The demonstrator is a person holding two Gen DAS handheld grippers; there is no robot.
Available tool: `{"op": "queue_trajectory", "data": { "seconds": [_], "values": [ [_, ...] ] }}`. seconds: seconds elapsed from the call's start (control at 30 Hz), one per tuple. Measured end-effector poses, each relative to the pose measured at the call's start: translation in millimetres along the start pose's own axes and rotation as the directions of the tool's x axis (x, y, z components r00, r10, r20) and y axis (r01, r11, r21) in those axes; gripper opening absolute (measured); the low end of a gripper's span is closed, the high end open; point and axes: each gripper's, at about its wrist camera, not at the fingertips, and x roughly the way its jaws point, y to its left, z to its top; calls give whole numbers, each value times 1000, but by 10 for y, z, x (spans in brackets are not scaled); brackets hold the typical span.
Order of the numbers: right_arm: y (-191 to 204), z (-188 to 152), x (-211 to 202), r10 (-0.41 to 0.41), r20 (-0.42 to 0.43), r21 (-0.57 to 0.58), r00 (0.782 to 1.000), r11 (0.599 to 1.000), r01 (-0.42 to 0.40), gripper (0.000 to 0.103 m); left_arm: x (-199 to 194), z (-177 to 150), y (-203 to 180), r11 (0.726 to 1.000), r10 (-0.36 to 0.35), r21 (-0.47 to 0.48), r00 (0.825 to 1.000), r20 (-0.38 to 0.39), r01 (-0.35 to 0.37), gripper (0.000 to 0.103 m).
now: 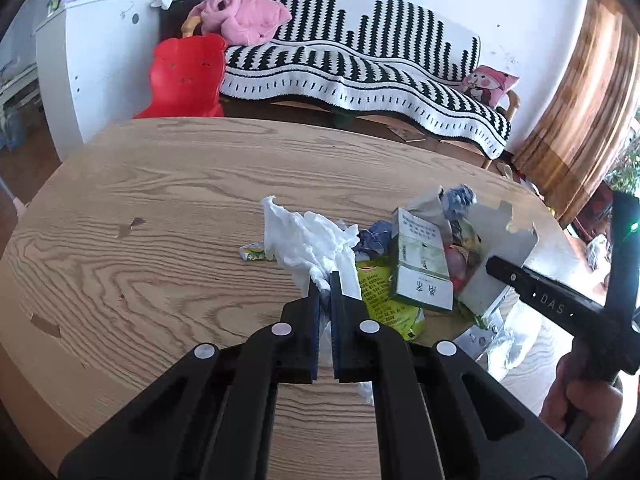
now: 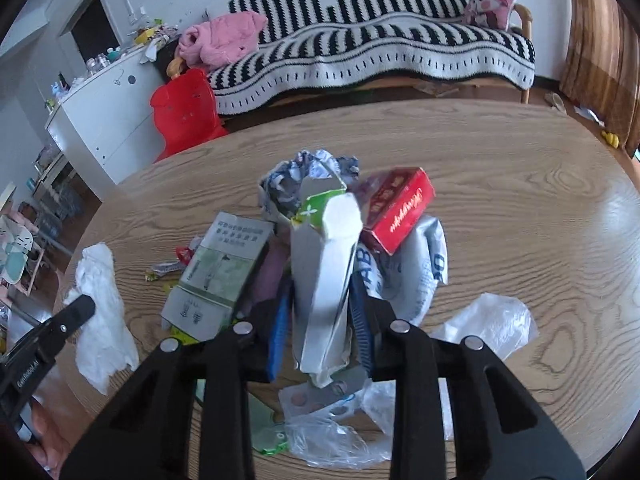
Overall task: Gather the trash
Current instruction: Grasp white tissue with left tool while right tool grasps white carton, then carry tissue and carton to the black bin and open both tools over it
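Note:
A pile of trash lies on the round wooden table (image 1: 160, 208). My left gripper (image 1: 325, 280) is shut on a crumpled white tissue (image 1: 308, 240), which also shows in the right wrist view (image 2: 100, 304). My right gripper (image 2: 320, 292) is shut on a flattened white and green carton (image 2: 326, 272), held upright over the pile; it also shows in the left wrist view (image 1: 496, 256). A green-grey box (image 1: 420, 264) (image 2: 220, 268), a red box (image 2: 400, 210), a crumpled blue-white paper (image 2: 296, 176) and a yellow-green wrapper (image 1: 384, 300) lie in the pile.
Clear plastic bags (image 2: 484, 320) and a blister pack (image 2: 320, 396) lie on the table near my right gripper. A red plastic chair (image 1: 188, 76) stands beyond the table, before a sofa with a black and white throw (image 1: 360, 60). A white cabinet (image 1: 100, 60) is at the left.

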Motion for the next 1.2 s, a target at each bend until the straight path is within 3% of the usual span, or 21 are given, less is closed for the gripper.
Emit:
{"op": "queue_trajectory", "data": {
  "seconds": [0.17, 0.33, 0.43, 0.6, 0.7, 0.77, 0.9, 0.93, 1.07, 1.2],
  "values": [
    [185, 3, -373, 111, 51, -67, 993, 992, -107, 28, -43, -31, -78, 1000, -11, 9, 1000, 6, 11, 4],
    [334, -186, -656, 190, -57, -216, 980, 956, -198, 28, -123, -90, -355, 998, -48, 43, 999, 18, 47, 4],
    [195, -309, -833, 125, -51, -236, 991, 962, -133, 28, -161, -123, -596, 995, -82, 64, 996, 18, 81, 4],
    [-486, -500, -1295, 25, -23, -151, 999, 988, -28, 28, -277, -237, -1139, 978, -179, 110, 984, 9, 177, 4],
    [-1000, -787, -1540, -57, -96, -109, 994, 993, 47, 28, -329, -459, -1646, 946, -274, 161, 960, -60, 280, 4],
    [-1418, -1049, -1701, -135, -171, -76, 976, 989, 124, 28, -358, -714, -2075, 909, -328, 226, 936, -128, 349, 4],
    [-2133, -1593, -1989, -214, -256, 10, 943, 975, 224, 28, -401, -1356, -2892, 816, -402, 320, 870, -285, 482, 4],
    [-2356, -1775, -2065, -227, -282, 39, 932, 968, 248, 28, -407, -1567, -3128, 787, -409, 346, 852, -327, 510, 4],
    [-2937, -2285, -2167, -258, -350, 114, 900, 942, 314, 28, -354, -2153, -3777, 719, -398, 398, 807, -437, 570, 4],
    [-3456, -2636, -2158, -283, -407, 173, 869, 910, 377, 28, -134, -2563, -4229, 700, -354, 426, 796, -491, 574, 3]
  ]
}}
